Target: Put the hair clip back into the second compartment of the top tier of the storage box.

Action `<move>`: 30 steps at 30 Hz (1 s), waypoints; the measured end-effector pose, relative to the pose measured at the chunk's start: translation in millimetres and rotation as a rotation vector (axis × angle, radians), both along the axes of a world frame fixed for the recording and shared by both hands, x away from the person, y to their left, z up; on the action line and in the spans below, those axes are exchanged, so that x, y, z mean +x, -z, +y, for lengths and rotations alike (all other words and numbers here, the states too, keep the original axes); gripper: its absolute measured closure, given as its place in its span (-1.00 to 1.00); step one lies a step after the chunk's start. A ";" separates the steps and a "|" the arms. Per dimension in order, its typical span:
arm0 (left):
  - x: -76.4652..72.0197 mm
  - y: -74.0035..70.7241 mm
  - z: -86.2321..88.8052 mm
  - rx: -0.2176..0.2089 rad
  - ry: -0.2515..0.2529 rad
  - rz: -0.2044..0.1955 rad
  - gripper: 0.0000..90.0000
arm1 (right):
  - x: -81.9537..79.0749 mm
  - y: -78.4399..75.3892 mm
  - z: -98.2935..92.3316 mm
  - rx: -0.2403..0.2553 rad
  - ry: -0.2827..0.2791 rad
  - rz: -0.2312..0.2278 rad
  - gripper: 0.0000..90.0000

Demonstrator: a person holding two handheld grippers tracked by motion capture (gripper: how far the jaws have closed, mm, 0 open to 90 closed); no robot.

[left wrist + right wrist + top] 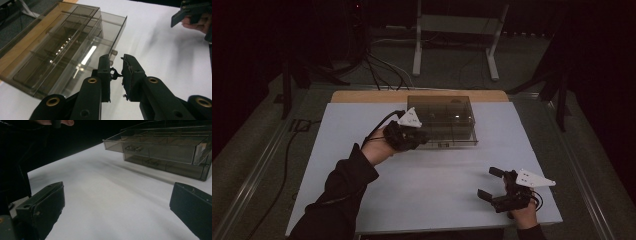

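A smoky clear drawer box (447, 117) (62, 50) (170, 147) stands at the back middle of the white table (412, 185). Its top drawer (150, 145) (112, 27) is pulled partly out. My left gripper (424, 140) (116, 58) hovers at the box's front left corner, near a drawer's clear knob (113, 52). Its jaws stand shut with a thin slit between them; a small dark bit sits in the slit and I cannot tell what it is. Near the front right edge, my right gripper (486, 182) (117, 195) stands open and holds nothing.
A strip of wood (417, 95) runs behind the box at the table's far edge. Beyond it, on the floor, are a white metal stand (452, 30) and cables (382, 70). Bare white surface lies between the two grippers.
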State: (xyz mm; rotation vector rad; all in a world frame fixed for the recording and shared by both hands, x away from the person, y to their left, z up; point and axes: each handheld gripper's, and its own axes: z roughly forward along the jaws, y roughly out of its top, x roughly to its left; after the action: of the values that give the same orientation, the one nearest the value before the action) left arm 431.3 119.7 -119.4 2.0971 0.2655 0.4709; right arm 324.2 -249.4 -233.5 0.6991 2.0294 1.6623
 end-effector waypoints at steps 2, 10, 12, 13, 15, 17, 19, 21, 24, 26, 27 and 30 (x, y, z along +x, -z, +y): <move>2.3 -1.3 -2.7 -0.006 -0.002 -0.003 0.74 | -0.1 0.1 0.0 -0.002 0.001 0.000 -1.00; 10.1 -2.9 -12.4 -0.018 -0.003 -0.007 0.74 | 0.0 0.0 -0.6 0.000 -0.001 0.001 -1.00; 12.5 -3.1 -14.7 -0.012 -0.004 -0.008 0.74 | 0.0 0.0 -1.0 0.000 0.001 0.000 -1.00; 16.0 -3.6 -16.2 -0.016 -0.008 -0.010 0.74 | 0.2 0.3 -1.1 0.000 0.000 0.001 -1.00; 19.6 -4.3 -17.7 -0.022 -0.012 -0.007 0.74 | 0.2 0.2 -0.8 -0.001 -0.001 0.000 -1.00; 22.3 -4.3 -19.6 -0.029 -0.009 0.000 0.74 | -0.2 0.0 -0.8 0.001 -0.001 0.000 -1.00; 24.1 -3.6 -21.7 -0.026 -0.006 -0.004 0.74 | -0.1 0.2 -1.1 0.000 -0.001 0.001 -1.00; 26.4 -3.1 -23.2 -0.033 -0.007 0.004 0.74 | -0.1 0.0 -1.4 0.001 0.001 0.000 -1.00; 29.6 -2.9 -25.7 -0.033 -0.008 0.002 0.74 | 0.0 0.2 -1.4 0.000 0.001 0.001 -1.00; 30.3 -2.7 -26.4 -0.035 -0.011 0.003 0.74 | -0.1 0.2 -1.2 -0.001 0.000 0.000 -1.00; 32.8 -1.6 -28.3 -0.030 -0.013 0.005 0.74 | -0.2 0.1 -1.3 0.002 0.000 0.000 -1.00; 35.4 -0.8 -30.4 -0.031 -0.016 0.010 0.74 | -0.5 0.2 -1.3 0.001 0.001 0.002 -1.00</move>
State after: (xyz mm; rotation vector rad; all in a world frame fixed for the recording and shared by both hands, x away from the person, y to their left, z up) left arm 466.8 89.3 -118.6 2.0692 0.2937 0.4627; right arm 323.7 -250.7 -233.7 0.7017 2.0295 1.6626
